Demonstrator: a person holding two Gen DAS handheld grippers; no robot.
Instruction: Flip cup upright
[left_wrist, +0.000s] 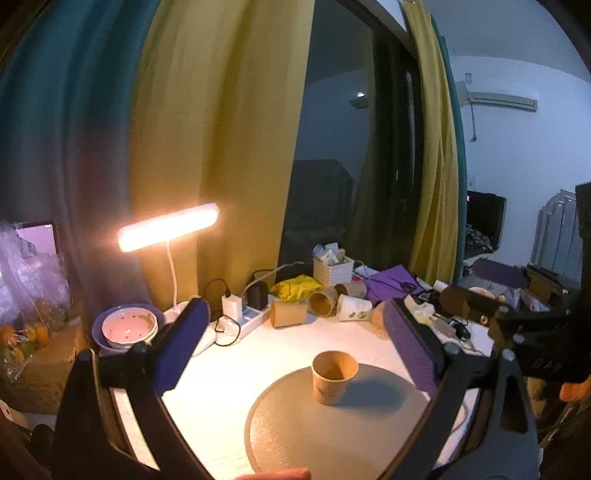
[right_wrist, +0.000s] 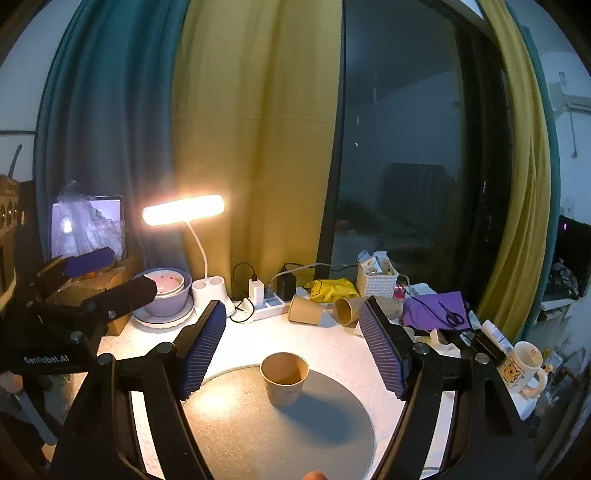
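The brown paper cup (left_wrist: 335, 377) stands upright, mouth up, on the round grey mat (left_wrist: 295, 435) in the middle of the white table (left_wrist: 221, 387). The left claw (left_wrist: 295, 343) is spread wide with nothing between its purple pads, and the right claw (right_wrist: 295, 343) is just as wide and empty (the cup sits apart from both). Spare cups (right_wrist: 305, 309) lie tipped near the lit desk lamp (right_wrist: 183, 209)

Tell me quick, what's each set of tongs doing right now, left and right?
Left tongs: open, holding nothing; the paper cup stands upright on the round mat.
Right tongs: open, holding nothing.
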